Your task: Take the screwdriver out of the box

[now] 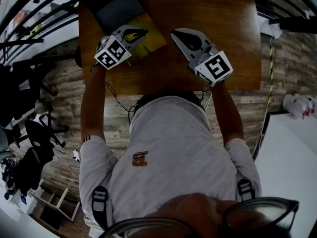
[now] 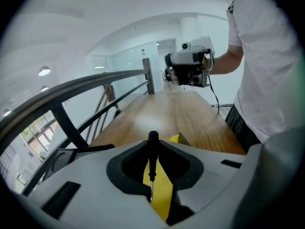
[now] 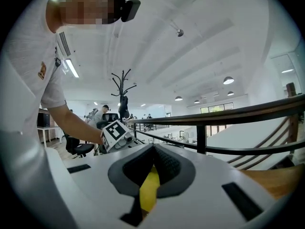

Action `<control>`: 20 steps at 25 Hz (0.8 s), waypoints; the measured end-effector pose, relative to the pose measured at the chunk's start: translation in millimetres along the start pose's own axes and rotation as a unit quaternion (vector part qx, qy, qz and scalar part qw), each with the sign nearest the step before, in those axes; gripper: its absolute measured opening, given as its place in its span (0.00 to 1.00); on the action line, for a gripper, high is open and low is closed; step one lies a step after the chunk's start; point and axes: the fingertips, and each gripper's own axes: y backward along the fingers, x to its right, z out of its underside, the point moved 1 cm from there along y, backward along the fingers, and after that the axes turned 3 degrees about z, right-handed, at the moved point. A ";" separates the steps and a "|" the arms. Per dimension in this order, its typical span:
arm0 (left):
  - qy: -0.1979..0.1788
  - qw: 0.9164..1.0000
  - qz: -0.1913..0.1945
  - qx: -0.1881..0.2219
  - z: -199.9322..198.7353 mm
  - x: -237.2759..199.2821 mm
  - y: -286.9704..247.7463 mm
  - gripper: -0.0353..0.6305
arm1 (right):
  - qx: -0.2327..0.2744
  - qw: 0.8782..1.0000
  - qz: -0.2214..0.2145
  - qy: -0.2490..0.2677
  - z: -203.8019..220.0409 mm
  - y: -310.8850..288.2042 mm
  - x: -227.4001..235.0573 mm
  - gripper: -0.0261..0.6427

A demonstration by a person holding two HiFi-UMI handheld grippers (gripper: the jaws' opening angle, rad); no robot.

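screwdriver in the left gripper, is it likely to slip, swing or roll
Probably stiff and light: the small black-handled, thin-shafted screwdriver looks slim and straight. The left gripper pinches only its handle, so it may pivot if bumped. Its round handle would likely roll on the smooth wooden table.

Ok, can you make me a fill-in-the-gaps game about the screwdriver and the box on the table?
1. The left gripper has its fingers shut on the ____.
2. The colour of the box on the table is ____.
3. The table top is made of ____.

Missing words: screwdriver; yellow; wood.
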 end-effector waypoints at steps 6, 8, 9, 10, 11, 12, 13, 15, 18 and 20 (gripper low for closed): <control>0.045 0.992 -0.064 0.102 -39.7 -3.3 38.1 0.18 | 0.009 1.000 -0.016 0.008 -12.6 0.7 -13.1 0.09; 0.056 0.986 -0.081 0.132 -52.3 -4.0 50.3 0.18 | 0.012 1.000 -0.020 0.009 -16.8 0.6 -16.3 0.09; 0.060 0.984 -0.089 0.145 -57.2 -3.7 55.9 0.18 | 0.014 1.000 -0.022 0.009 -18.4 -0.2 -18.2 0.09; 0.063 0.981 -0.096 0.157 -61.6 -3.0 61.5 0.18 | 0.016 1.000 -0.024 0.009 -20.1 -1.1 -20.4 0.09; 0.065 0.978 -0.104 0.169 -65.9 -1.7 67.0 0.18 | 0.019 0.999 -0.027 0.009 -22.0 -2.0 -23.0 0.09; 0.067 0.975 -0.111 0.181 -70.4 0.0 72.7 0.18 | 0.021 0.999 -0.029 0.009 -24.0 -2.4 -25.9 0.09; 0.069 0.971 -0.119 0.194 -75.3 2.0 78.4 0.18 | 0.024 0.999 -0.031 0.009 -26.2 -2.2 -28.8 0.09; 0.075 0.962 -0.136 0.225 -85.8 6.0 90.0 0.18 | 0.031 0.999 -0.035 0.009 -30.4 -1.0 -33.9 0.09; 0.087 0.945 -0.161 0.273 -103.3 11.5 108.6 0.18 | 0.041 0.998 -0.038 0.009 -37.4 1.9 -39.6 0.09; 0.099 0.934 -0.180 0.293 -110.1 15.4 120.0 0.18 | 0.047 0.998 -0.039 0.008 -42.3 3.8 -43.7 0.09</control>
